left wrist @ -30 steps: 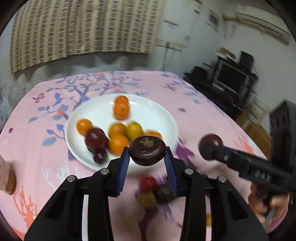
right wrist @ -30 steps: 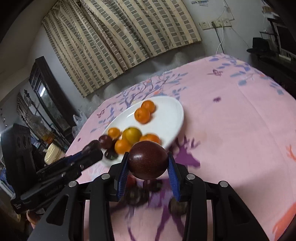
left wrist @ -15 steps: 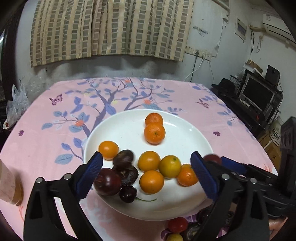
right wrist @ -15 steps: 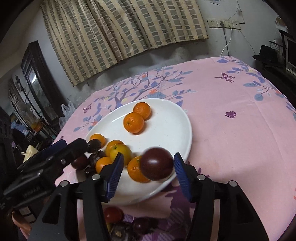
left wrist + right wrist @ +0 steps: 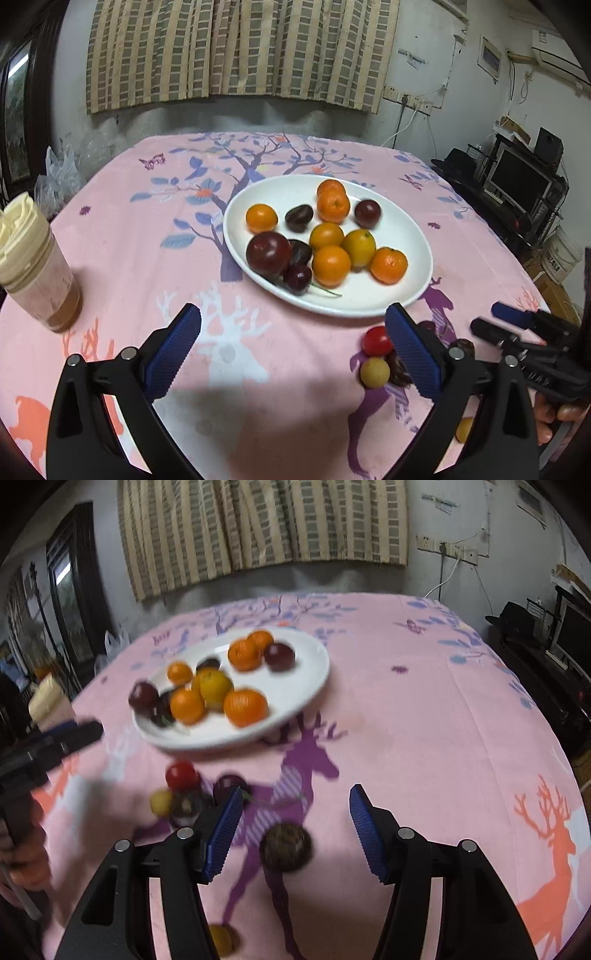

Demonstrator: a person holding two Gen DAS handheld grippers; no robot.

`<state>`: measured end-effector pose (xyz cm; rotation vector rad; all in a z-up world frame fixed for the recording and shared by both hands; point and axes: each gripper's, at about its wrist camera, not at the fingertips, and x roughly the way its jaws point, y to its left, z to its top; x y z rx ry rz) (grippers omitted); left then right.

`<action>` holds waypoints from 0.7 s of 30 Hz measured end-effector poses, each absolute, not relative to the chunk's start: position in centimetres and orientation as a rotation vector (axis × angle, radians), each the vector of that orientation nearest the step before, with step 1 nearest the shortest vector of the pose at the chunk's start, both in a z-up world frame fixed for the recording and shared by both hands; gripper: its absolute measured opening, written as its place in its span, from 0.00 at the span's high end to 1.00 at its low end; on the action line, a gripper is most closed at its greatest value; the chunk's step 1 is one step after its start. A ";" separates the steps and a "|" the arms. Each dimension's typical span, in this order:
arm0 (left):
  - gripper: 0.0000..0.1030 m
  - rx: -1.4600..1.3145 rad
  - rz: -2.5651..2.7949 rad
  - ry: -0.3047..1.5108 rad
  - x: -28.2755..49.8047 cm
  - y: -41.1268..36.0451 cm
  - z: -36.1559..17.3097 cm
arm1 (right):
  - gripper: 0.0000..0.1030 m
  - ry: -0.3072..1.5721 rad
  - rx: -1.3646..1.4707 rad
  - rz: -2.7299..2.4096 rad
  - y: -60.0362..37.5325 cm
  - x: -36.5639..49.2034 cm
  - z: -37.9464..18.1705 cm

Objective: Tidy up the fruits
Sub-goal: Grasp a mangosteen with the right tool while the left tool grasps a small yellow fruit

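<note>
Between opening right tongs (image 5: 295, 823), nothing gripped; dark fruit (image 5: 285, 845) below

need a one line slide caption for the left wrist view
Left gripper, jaws opening and empty, faces a white oval plate of oranges and dark plums on a pink tablecloth.

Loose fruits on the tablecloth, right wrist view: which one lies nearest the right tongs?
The dark brown round fruit, lying alone on the cloth between the opening, empty right tongs. The red tomato and its neighbours cluster farther left.
</note>
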<state>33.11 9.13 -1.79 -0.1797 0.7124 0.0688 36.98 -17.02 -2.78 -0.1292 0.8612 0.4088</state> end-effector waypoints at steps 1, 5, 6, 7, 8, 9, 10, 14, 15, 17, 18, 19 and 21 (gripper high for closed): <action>0.05 -0.182 0.059 0.715 32.9 9.1 -1.9 | 0.41 0.868 -0.149 0.410 -16.8 36.7 -3.1; 0.05 -0.152 0.064 0.711 32.4 8.4 -2.1 | 0.41 0.886 -0.205 0.403 -16.4 36.2 -4.1; 0.05 -0.145 0.063 0.714 32.3 8.2 -2.2 | 0.41 0.889 -0.209 0.403 -16.3 36.2 -4.2; 0.05 -0.142 0.061 0.715 32.4 8.1 -2.2 | 0.41 0.893 -0.213 0.406 -16.2 36.1 -4.2; 0.05 -0.140 0.060 0.716 32.4 8.1 -2.3 | 0.42 0.893 -0.216 0.407 -16.1 36.1 -4.3; 0.05 -0.138 0.059 0.717 32.4 8.0 -2.3 | 0.42 0.894 -0.224 0.409 -16.0 36.1 -4.3; 0.05 -0.134 0.058 0.717 32.4 7.9 -2.3 | 0.42 0.896 -0.234 0.409 -15.9 36.0 -4.5; 0.05 -0.127 0.059 0.723 32.5 7.8 -2.3 | 0.51 0.917 -0.267 0.401 -15.4 36.1 -5.1; 0.05 -0.127 0.057 0.723 32.5 7.8 -2.3 | 0.55 0.928 -0.277 0.393 -15.4 36.2 -5.4; 0.05 -0.125 0.059 0.723 32.5 7.8 -2.2 | 0.58 0.933 -0.267 0.400 -15.5 36.2 -5.4; 0.05 -0.124 0.061 0.722 32.5 7.8 -2.3 | 0.65 0.936 -0.259 0.411 -15.5 36.3 -5.4; 0.05 -0.125 0.061 0.722 32.5 7.8 -2.3 | 0.65 0.936 -0.257 0.412 -15.5 36.3 -5.3; 0.05 -0.126 0.060 0.725 32.5 7.8 -2.3 | 0.65 0.935 -0.237 0.414 -15.8 36.4 -5.2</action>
